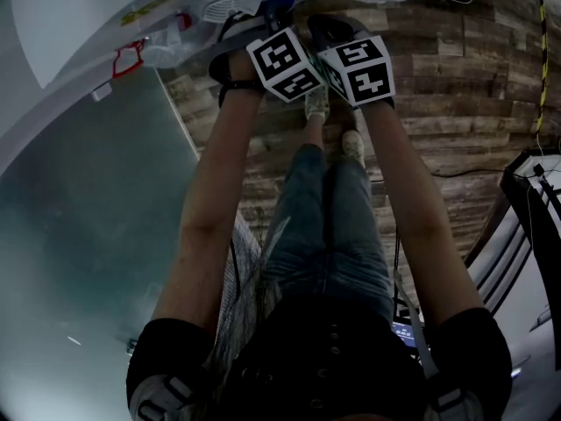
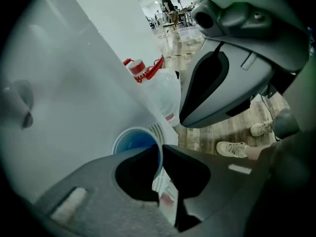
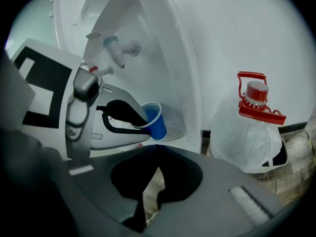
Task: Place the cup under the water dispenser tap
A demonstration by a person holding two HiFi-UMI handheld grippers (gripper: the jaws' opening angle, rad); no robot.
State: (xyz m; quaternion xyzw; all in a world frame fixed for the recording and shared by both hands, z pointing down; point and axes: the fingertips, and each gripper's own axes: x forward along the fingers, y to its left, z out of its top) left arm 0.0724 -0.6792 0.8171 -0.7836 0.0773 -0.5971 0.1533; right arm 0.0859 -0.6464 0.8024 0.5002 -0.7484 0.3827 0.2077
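A blue plastic cup (image 3: 155, 121) hangs slightly tilted inside the white water dispenser's alcove, just over the ribbed drip tray (image 3: 174, 131). I cannot tell whether it touches the tray. My left gripper (image 2: 162, 149) is shut on the cup (image 2: 133, 141), one finger inside the rim and one outside. The blue-handled tap (image 3: 117, 48) and the red-handled tap (image 3: 98, 70) stick out above and to the left of the cup. My right gripper (image 3: 157, 149) stays just behind, shut with nothing between its jaws. In the head view both marker cubes (image 1: 320, 67) sit side by side at the dispenser.
A large clear water jug (image 3: 249, 132) with a red cap and handle stands on the wooden floor (image 1: 456, 103) right of the dispenser (image 3: 222, 43). The person's legs and shoes (image 2: 232, 148) are below. People and tables show far off.
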